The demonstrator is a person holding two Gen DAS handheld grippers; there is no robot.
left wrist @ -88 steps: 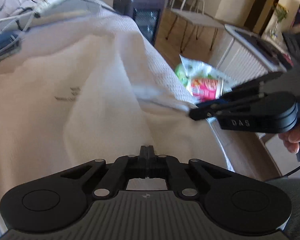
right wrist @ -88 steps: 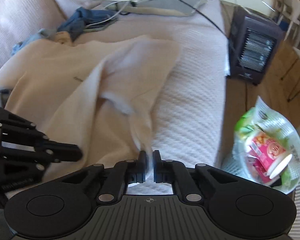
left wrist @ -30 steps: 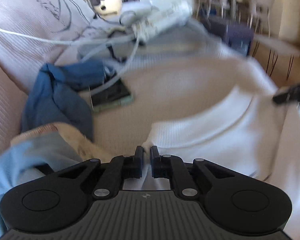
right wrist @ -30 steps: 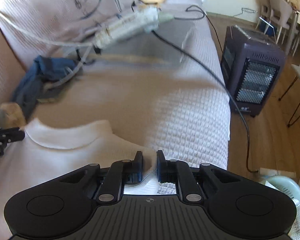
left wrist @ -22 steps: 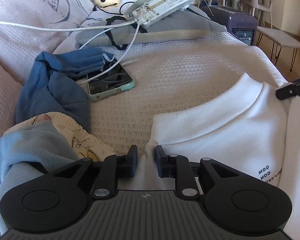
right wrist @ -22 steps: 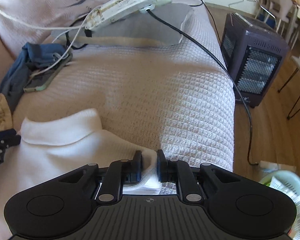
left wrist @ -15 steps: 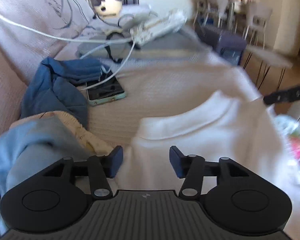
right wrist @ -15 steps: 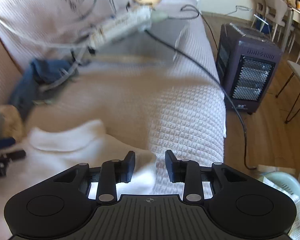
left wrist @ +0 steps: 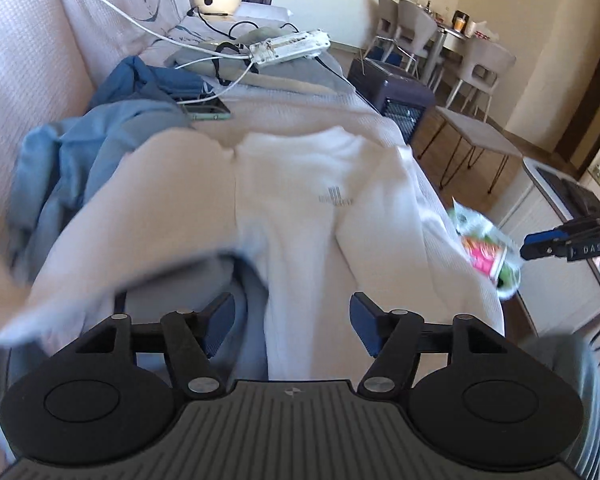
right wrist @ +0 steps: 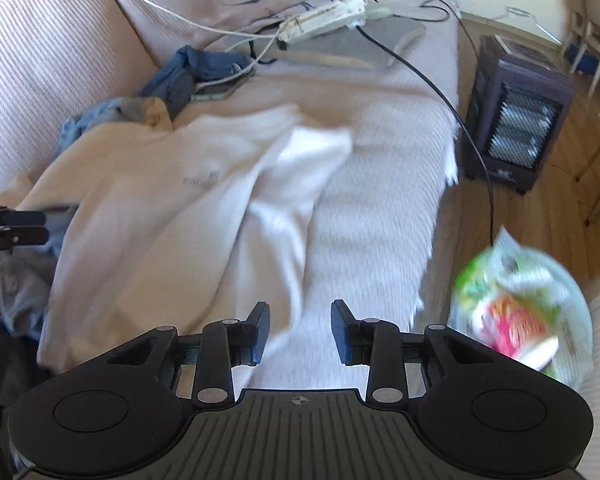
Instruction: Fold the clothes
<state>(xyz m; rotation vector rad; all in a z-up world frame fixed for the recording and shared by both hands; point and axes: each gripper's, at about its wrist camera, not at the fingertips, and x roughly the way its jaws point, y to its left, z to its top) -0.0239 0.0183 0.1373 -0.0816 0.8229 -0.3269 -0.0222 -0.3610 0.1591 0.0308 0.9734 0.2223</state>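
Lying spread across the waffle-weave sofa cover [right wrist: 380, 208], a white sweatshirt [left wrist: 300, 208] with a small dark chest print sits face up, its collar toward the phone [left wrist: 206, 110] and its body running down toward the cameras. One sleeve is draped loosely to the left of the print, blurred at its lower edge. Beyond the sweatshirt's collar end, crumpled blue garments [left wrist: 100, 136] are heaped against the sofa's backrest, and a white power strip [left wrist: 290, 46] rests on a grey cushion further along the seat. The left gripper [left wrist: 292, 316] hangs over the sweatshirt's lower part with its jaws spreading apart; the fabric lies below them and the pads grip nothing. The right gripper [right wrist: 300, 336] hovers over the bare cover just beside the sweatshirt's right edge, jaws parted and released, nothing clamped. Off the sofa's front edge stand a dark space heater [right wrist: 516, 120] and a plastic bag [right wrist: 520, 308] of colourful packets, blurred.
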